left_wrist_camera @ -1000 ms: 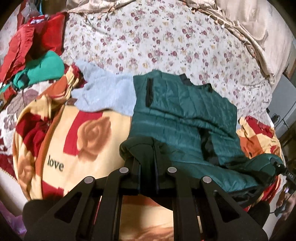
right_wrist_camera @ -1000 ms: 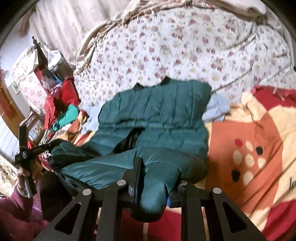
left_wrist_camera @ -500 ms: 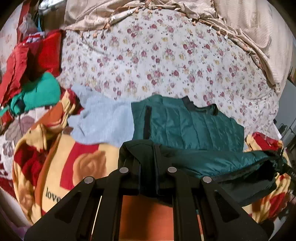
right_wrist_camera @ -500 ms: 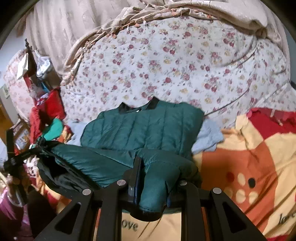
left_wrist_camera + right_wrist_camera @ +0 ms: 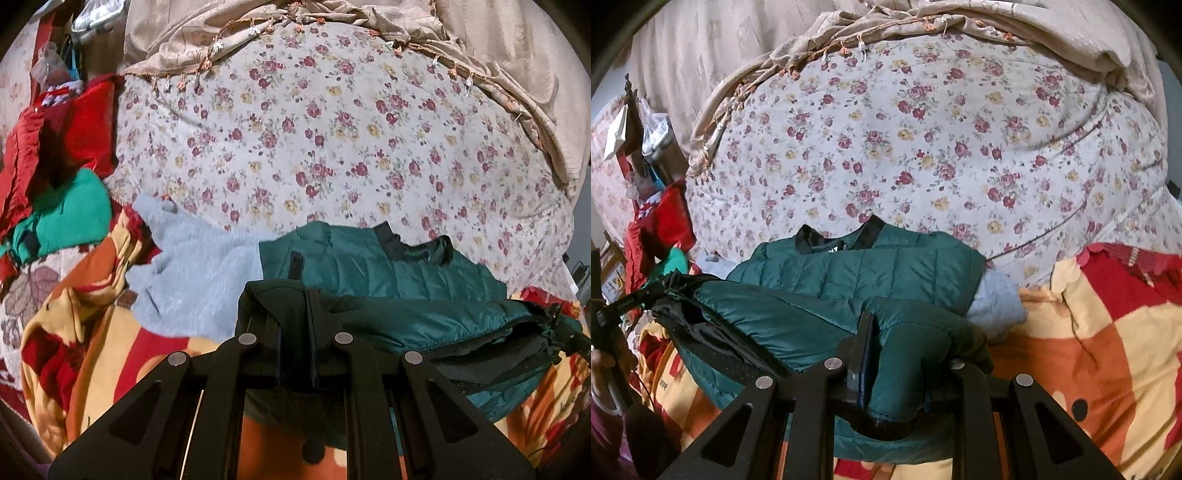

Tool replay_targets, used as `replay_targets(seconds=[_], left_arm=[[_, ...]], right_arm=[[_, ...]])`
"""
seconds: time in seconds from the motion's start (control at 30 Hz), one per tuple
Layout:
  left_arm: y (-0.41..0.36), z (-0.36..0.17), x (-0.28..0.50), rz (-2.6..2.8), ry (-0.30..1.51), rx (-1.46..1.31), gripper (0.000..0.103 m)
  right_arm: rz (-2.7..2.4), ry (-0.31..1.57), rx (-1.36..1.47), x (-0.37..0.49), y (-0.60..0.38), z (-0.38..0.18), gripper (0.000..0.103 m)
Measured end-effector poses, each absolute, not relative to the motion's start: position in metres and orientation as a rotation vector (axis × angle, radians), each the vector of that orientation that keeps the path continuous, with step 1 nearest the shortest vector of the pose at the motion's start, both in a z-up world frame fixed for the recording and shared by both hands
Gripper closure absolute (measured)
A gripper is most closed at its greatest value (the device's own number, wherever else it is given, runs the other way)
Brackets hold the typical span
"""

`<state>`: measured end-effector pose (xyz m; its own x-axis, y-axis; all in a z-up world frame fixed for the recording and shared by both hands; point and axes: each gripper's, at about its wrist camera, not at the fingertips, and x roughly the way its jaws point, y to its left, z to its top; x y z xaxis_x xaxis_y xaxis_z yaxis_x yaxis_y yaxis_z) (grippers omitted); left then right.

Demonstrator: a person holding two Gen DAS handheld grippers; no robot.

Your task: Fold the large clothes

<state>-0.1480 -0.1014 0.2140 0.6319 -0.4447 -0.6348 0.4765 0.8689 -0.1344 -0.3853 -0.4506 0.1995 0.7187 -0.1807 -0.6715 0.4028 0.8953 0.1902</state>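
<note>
Both grippers, left gripper (image 5: 291,328) and right gripper (image 5: 897,350), clamp the green quilted jacket's (image 5: 871,269) hem at lower centre, lifted to fold toward its collar.

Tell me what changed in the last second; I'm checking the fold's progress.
Both tools, left and right, carried the green jacket's near hem up and toward its collar, so less quilted front shows. Both stayed shut on the hem. The pale blue sweater underneath and the blanket lay unmoved.
</note>
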Motion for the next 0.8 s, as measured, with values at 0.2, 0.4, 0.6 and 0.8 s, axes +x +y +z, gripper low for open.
replay_targets(seconds=[0.2, 0.4, 0.6, 0.8], left_arm=[[-0.124, 0.224, -0.126, -0.500, 0.690, 0.059, 0.093], [-0.148, 0.220, -0.095, -0.460, 0.711, 0.055, 0.093], [-0.167, 0.203, -0.071, -0.424, 0.738, 0.072, 0.093], [-0.182, 0.183, -0.052, -0.401, 0.760, 0.095, 0.093]], right_arm=[[-0.351, 0.692, 0.323, -0.359, -0.467, 0.207, 0.084], [-0.376, 0.712, 0.346, -0.323, -0.492, 0.200, 0.084], [-0.388, 0.741, 0.357, -0.297, -0.507, 0.186, 0.084], [-0.396, 0.766, 0.376, -0.275, -0.521, 0.165, 0.084]])
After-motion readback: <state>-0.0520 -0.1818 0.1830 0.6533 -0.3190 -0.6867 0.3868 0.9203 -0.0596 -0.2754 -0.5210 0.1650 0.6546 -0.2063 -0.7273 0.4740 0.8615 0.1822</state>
